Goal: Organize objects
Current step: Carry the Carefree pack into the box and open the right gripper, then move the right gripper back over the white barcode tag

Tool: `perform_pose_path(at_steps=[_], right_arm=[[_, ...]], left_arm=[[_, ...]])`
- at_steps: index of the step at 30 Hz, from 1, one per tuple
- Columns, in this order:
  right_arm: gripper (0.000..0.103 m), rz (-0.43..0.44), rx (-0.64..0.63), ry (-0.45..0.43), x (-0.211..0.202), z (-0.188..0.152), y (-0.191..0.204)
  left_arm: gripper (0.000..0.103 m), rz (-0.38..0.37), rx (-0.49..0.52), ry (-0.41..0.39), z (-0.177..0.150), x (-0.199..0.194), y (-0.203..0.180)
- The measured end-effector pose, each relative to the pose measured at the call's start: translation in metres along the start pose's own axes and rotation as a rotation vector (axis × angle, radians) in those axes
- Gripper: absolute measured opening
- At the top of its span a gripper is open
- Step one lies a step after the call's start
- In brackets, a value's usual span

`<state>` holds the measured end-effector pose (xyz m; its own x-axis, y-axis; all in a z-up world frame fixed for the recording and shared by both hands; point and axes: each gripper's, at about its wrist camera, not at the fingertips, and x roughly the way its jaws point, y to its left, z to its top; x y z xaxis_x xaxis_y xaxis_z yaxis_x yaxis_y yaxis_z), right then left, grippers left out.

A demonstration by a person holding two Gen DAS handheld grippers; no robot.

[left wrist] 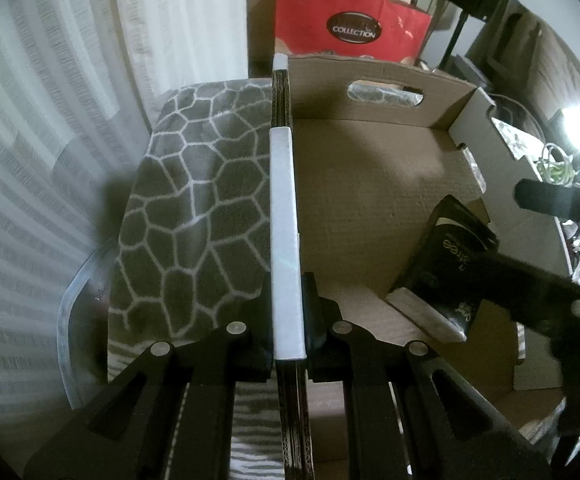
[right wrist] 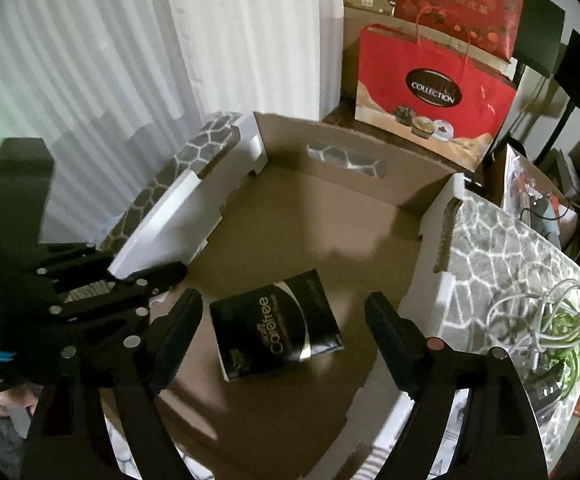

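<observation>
Your left gripper (left wrist: 287,320) is clenched on the white-edged left wall (left wrist: 283,216) of the cardboard box (left wrist: 370,184), which runs straight up toward twelve o'clock in its own view. Your right gripper (right wrist: 283,332) hangs released above the box floor, jaws spread wide with nothing pressed between them. The black packet (right wrist: 275,330) lies flat on the floor of the box at about six o'clock, between those open fingers in the right wrist view; a grey patterned blanket (left wrist: 193,208) lies under and around the box.
</observation>
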<state>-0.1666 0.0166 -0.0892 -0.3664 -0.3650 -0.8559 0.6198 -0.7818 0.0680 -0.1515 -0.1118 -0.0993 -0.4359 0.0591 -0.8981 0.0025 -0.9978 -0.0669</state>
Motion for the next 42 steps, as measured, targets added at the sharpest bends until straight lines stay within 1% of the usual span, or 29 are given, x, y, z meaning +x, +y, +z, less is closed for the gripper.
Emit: perform_pose_path(at_steps=[7,10,17,23,29,34,39,42], right_arm=[[0.085,0.000,0.030,-0.040,-0.034,-0.002,-0.013],[0.085,-0.020,0.044,-0.061,-0.052,-0.006,-0.021],[0.085,-0.055,0.088,-0.094,-0.089,-0.024,-0.048],[0.085,-0.109,0.142,-0.105,-0.113,-0.044,-0.083],[0.085,-0.174,0.220,-0.089,-0.120,-0.062,-0.124],[0.085,-0.217,0.267,-0.076,-0.115,-0.075,-0.150],[0.085,-0.228,0.321,-0.040,-0.098,-0.086,-0.172],[0.085,-0.217,0.369,-0.017,-0.090,-0.095,-0.185]], left_arm=[[0.010,0.001,0.001,0.000,-0.001,0.001,-0.001],[0.010,0.001,0.001,0.000,-0.001,0.001,0.000],[0.010,0.004,0.005,0.001,-0.001,0.001,-0.001],[0.011,-0.002,0.014,0.000,-0.001,0.002,-0.002],[0.011,0.000,0.020,0.000,-0.001,0.001,-0.004],[0.011,0.001,0.021,0.000,-0.001,0.001,-0.004],[0.011,0.001,0.021,0.001,-0.001,0.001,-0.005],[0.011,0.004,0.023,0.001,-0.002,0.001,-0.005]])
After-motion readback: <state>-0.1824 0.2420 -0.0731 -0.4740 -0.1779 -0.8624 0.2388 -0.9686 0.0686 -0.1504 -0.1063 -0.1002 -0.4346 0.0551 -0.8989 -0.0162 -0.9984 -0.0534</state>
